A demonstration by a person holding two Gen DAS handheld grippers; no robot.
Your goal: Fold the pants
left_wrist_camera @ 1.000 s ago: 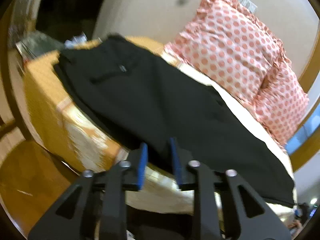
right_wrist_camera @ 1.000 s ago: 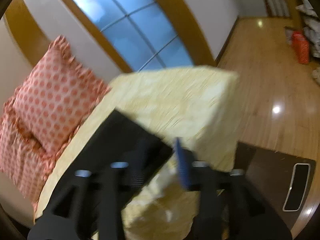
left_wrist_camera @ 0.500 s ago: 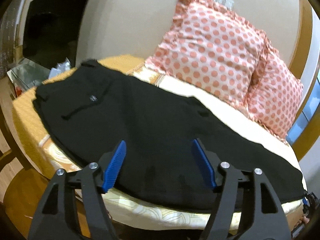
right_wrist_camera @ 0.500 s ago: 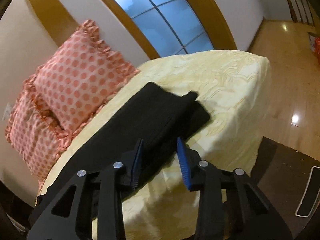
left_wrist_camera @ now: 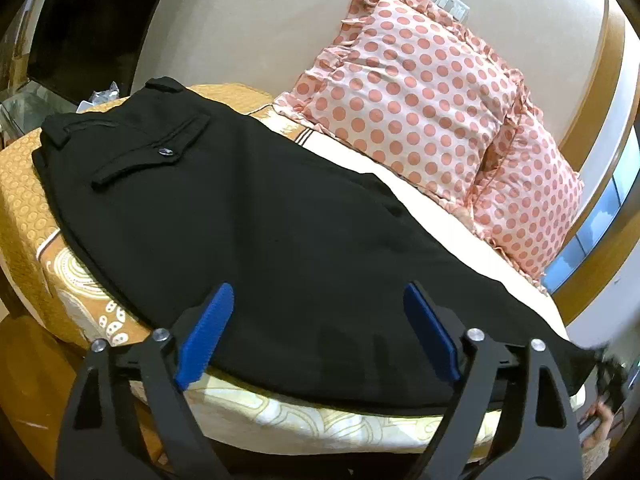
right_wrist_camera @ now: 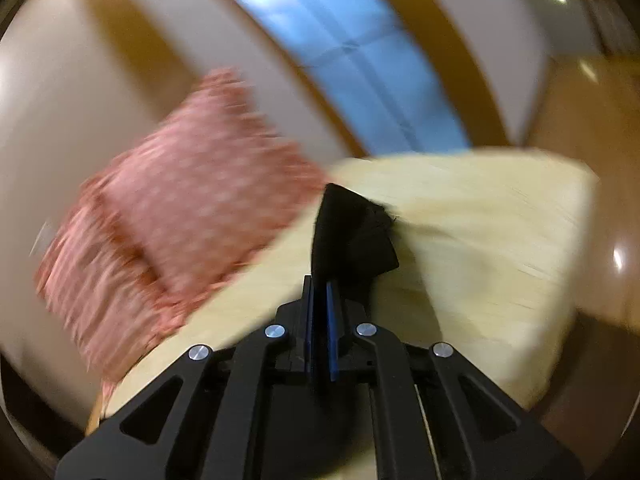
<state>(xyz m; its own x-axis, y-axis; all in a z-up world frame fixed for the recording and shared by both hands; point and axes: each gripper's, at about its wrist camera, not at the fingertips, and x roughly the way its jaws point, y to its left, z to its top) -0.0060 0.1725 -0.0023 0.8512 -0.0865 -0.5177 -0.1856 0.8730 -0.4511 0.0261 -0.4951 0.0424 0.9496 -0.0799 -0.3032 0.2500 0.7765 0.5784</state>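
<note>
My left claw (left_wrist_camera: 318, 330) hangs with its two blue pads wide apart over the near edge of the black pants (left_wrist_camera: 256, 216), pinching nothing. My right claw (right_wrist_camera: 320, 328) has its pads pressed together on a pinch of the same black cloth (right_wrist_camera: 348, 232), which stands up from the bed (right_wrist_camera: 480, 240) (this view is badly blurred). One pair of pants lies flat along the bed, long axis running from the waistband and buttoned back pocket (left_wrist_camera: 154, 152) at my far left to the leg ends at my right. Two polka-dot pillows (left_wrist_camera: 404, 100) lean against the wall behind.
</note>
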